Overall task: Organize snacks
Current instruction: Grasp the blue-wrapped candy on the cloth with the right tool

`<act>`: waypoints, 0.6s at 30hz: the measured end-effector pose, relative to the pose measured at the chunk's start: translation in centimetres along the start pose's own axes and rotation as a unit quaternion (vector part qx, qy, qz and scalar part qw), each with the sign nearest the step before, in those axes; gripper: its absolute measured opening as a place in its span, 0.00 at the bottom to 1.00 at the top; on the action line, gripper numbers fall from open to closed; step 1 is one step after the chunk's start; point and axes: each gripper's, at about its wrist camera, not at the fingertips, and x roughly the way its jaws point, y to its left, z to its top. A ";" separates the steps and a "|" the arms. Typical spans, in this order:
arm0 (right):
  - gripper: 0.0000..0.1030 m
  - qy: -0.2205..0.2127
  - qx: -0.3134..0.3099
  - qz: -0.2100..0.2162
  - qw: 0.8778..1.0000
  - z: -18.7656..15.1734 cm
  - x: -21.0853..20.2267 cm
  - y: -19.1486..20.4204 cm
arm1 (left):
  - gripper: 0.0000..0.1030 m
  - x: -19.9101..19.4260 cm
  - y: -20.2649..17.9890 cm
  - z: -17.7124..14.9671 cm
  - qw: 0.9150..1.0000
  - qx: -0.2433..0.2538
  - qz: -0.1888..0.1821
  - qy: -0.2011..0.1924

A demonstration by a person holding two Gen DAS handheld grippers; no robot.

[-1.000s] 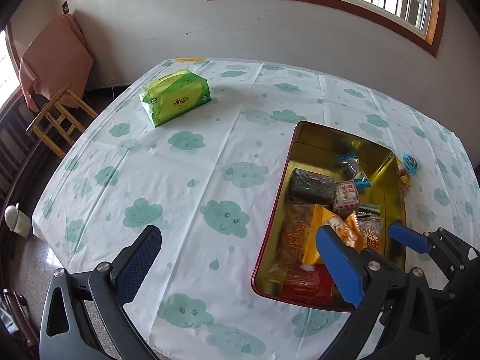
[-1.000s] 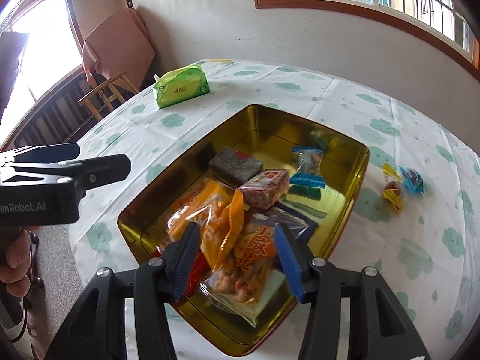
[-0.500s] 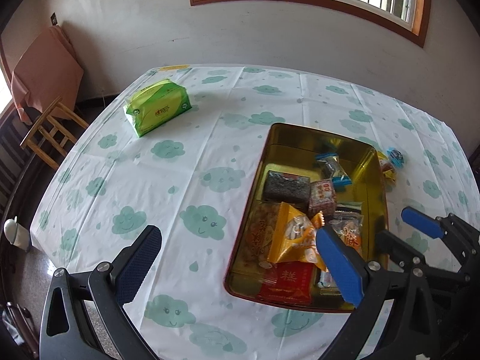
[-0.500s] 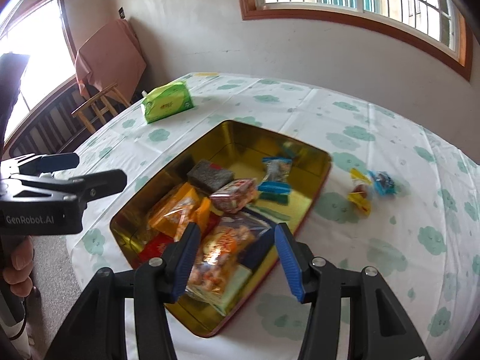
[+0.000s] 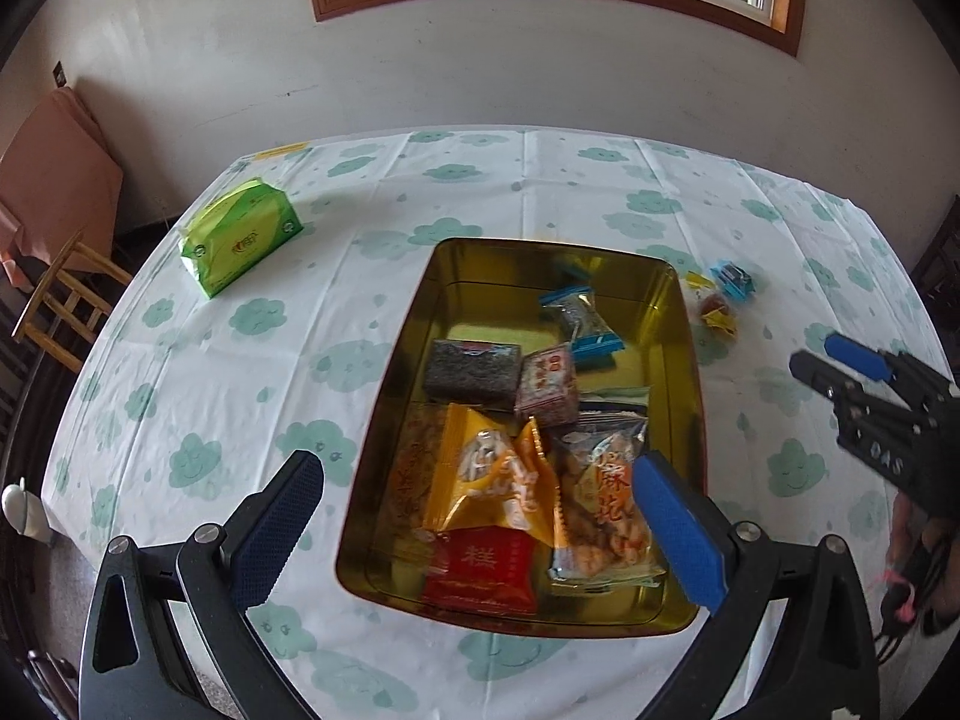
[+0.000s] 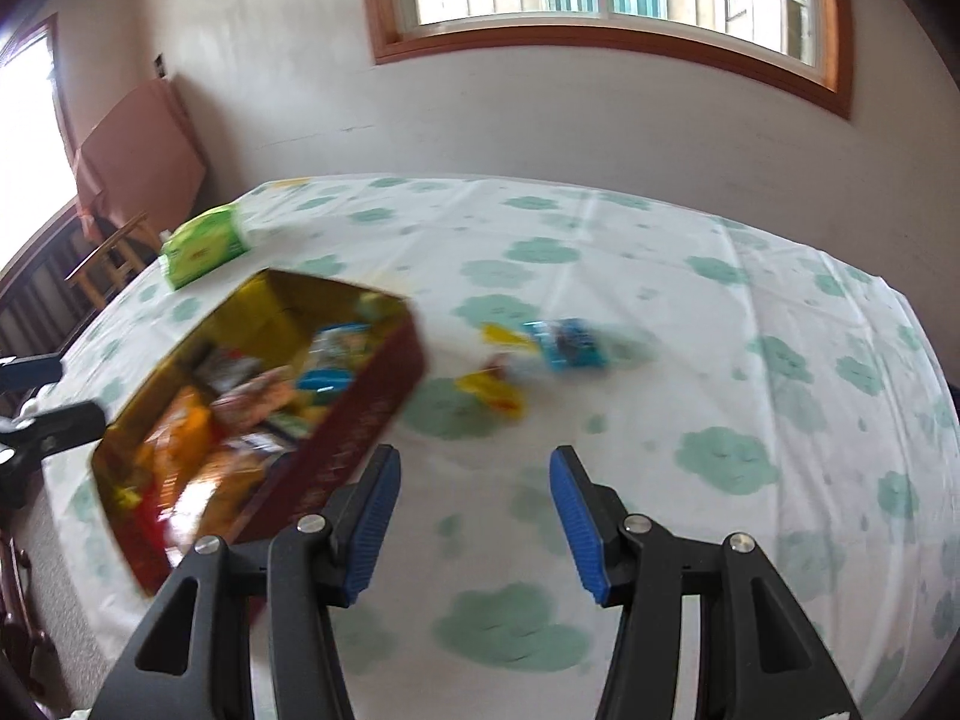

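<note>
The left claw [image 5: 480,516] hangs above the near end of the gold-lined rectangular tin with red outer walls [image 5: 690,324], its blue-padded fingers [image 5: 678,528] spread wide and holding nothing. The right claw [image 6: 471,510] is also spread and empty, held low over the desk [image 6: 690,360] covered in a white cloth with green cloud prints, just right of the tin's red side wall and pointing toward two loose snacks. Those lie on the cloth close together beside the tin's far right corner: a small blue-wrapped snack [image 6: 567,345] and a yellow-and-red wrapped candy [image 6: 492,390], both blurred in the right wrist view. Inside the tin, an orange packet [image 5: 486,474], a red packet [image 5: 480,567], a clear bag of orange snacks [image 5: 603,516], a dark square pack [image 5: 471,366], a small pinkish pack [image 5: 549,384] and a blue-edged sachet [image 5: 579,321] crowd the near half. A green tissue pack [image 5: 240,234] sits well apart at the far left.
</note>
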 end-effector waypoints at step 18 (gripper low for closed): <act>0.51 0.008 0.015 0.003 1.000 6.3 10.8 -5.4 | 0.99 2.7 -4.1 3.4 1.000 0.018 -0.019 0.002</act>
